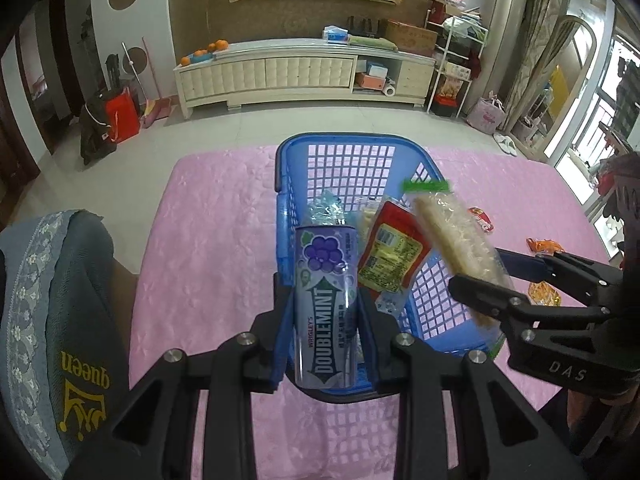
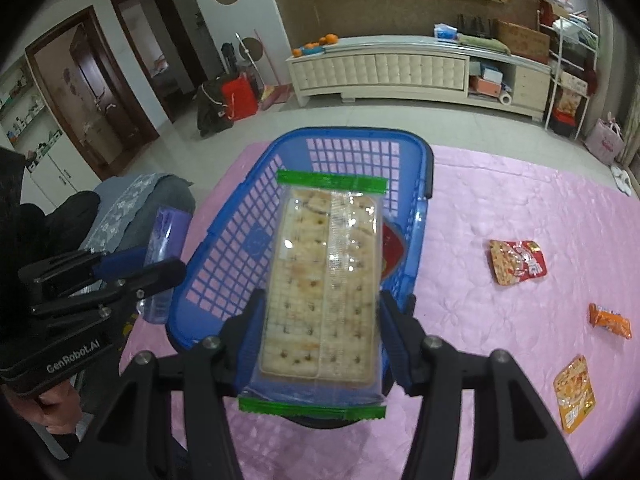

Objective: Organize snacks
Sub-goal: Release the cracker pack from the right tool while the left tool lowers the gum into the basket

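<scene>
A blue plastic basket (image 1: 332,138) (image 2: 340,134) stands on the pink tablecloth (image 1: 208,240). My left gripper (image 1: 322,288) is shut on an upright purple Doublemint gum bottle (image 1: 324,308), just over the basket's near left edge. In the right wrist view the left gripper (image 2: 156,264) is left of the basket. My right gripper (image 2: 322,300) (image 1: 496,276) hangs over the basket with a green-ended cracker pack (image 2: 324,280) (image 1: 456,240) between its fingers. A thin gap shows at the right pad and the pack looks blurred, so it sits loose. A red packet (image 1: 390,256) and a clear wrapper (image 1: 326,208) lie inside.
On the cloth to the right of the basket lie a red snack packet (image 2: 518,262), a small orange one (image 2: 610,320) and an orange-yellow one (image 2: 574,392). A chair with a grey cover (image 1: 52,300) stands at the table's left side. A hand (image 2: 48,404) grips the left tool.
</scene>
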Demonstrator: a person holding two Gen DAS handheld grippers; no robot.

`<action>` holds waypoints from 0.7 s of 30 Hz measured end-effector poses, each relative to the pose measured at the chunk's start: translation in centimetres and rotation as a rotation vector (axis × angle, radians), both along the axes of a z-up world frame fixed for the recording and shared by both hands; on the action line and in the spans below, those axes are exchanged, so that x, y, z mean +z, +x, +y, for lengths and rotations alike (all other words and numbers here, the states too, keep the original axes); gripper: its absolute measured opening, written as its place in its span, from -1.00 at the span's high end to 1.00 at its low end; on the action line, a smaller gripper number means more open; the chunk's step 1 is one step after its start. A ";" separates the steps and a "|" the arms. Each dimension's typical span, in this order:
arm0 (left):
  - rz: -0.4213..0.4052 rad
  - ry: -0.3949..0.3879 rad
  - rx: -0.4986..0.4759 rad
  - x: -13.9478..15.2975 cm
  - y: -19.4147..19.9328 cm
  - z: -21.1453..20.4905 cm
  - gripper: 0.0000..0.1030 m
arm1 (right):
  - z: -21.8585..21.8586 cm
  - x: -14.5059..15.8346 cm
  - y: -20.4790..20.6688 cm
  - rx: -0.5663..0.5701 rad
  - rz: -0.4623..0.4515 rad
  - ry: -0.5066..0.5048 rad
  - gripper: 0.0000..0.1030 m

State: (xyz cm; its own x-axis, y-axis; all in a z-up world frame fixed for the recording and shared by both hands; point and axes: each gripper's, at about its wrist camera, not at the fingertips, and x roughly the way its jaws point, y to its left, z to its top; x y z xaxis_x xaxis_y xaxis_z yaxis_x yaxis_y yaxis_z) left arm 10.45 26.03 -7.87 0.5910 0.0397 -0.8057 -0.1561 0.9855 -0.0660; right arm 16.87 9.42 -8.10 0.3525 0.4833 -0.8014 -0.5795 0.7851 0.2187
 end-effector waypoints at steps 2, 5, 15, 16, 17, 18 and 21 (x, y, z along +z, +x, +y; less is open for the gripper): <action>-0.005 0.002 -0.005 0.2 -0.1 -0.3 0.45 | -0.3 0.1 0.0 -0.005 0.006 0.015 -0.66; -0.013 0.001 -0.015 0.4 -0.3 -0.8 0.45 | -1.1 0.7 -0.2 -0.038 -0.019 0.023 -0.70; -0.023 -0.001 -0.052 0.8 0.2 -2.4 0.45 | -4.1 1.9 -0.1 -0.152 -0.058 0.011 -0.83; -0.023 -0.001 -0.056 0.8 0.3 -2.6 0.45 | -4.4 1.9 0.1 -0.164 -0.059 0.007 -0.85; -0.021 -0.003 -0.060 0.7 0.5 -2.8 0.45 | -4.7 1.9 0.3 -0.178 -0.056 0.003 -0.85; -0.017 -0.003 -0.063 0.6 0.7 -3.1 0.45 | -5.0 1.8 0.4 -0.184 -0.052 0.007 -0.85; -0.002 -0.008 -0.069 0.1 1.5 -3.4 0.45 | -5.6 1.7 0.7 -0.203 -0.049 0.007 -0.86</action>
